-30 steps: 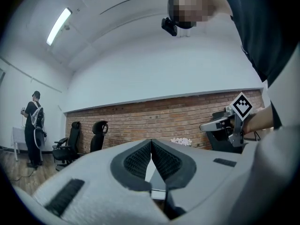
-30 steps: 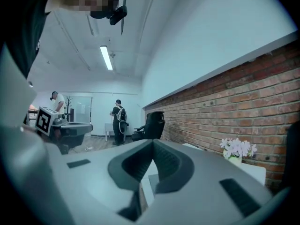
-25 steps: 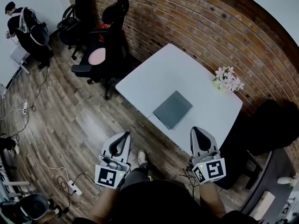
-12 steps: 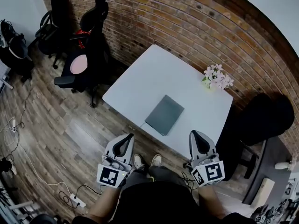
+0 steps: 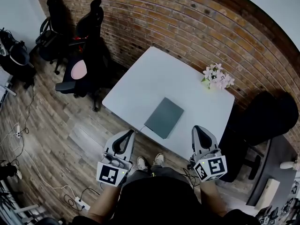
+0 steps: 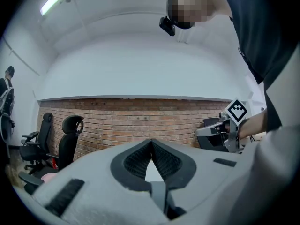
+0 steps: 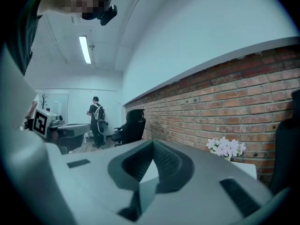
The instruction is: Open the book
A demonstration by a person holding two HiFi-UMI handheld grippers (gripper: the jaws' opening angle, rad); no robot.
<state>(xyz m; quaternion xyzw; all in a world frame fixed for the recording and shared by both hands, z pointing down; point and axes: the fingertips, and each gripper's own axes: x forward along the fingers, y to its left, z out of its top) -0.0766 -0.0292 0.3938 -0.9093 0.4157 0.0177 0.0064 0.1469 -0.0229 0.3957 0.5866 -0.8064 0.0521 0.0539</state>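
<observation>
A closed grey book (image 5: 164, 117) lies flat near the front edge of the white table (image 5: 140, 83). Both grippers are held in front of the person's body, short of that table edge, and neither touches the book. My left gripper (image 5: 127, 133) points at the table's near left side with its jaws shut and nothing between them; in its own view the tips of the left gripper (image 6: 151, 140) meet. My right gripper (image 5: 198, 128) sits just right of the book's near corner, also shut and empty. The right gripper (image 7: 152, 142) shows its tips meeting too.
A small pot of white flowers (image 5: 216, 76) stands at the table's far right corner by the brick wall. Black office chairs (image 5: 89, 32) stand at the left. Another dark chair (image 5: 262, 121) sits to the right of the table. A power strip (image 5: 83, 204) and cables lie on the wooden floor.
The head view has swung, so the table and book sit further left and nearer the grippers. Both grippers stay shut and empty. The book has not moved on the table.
</observation>
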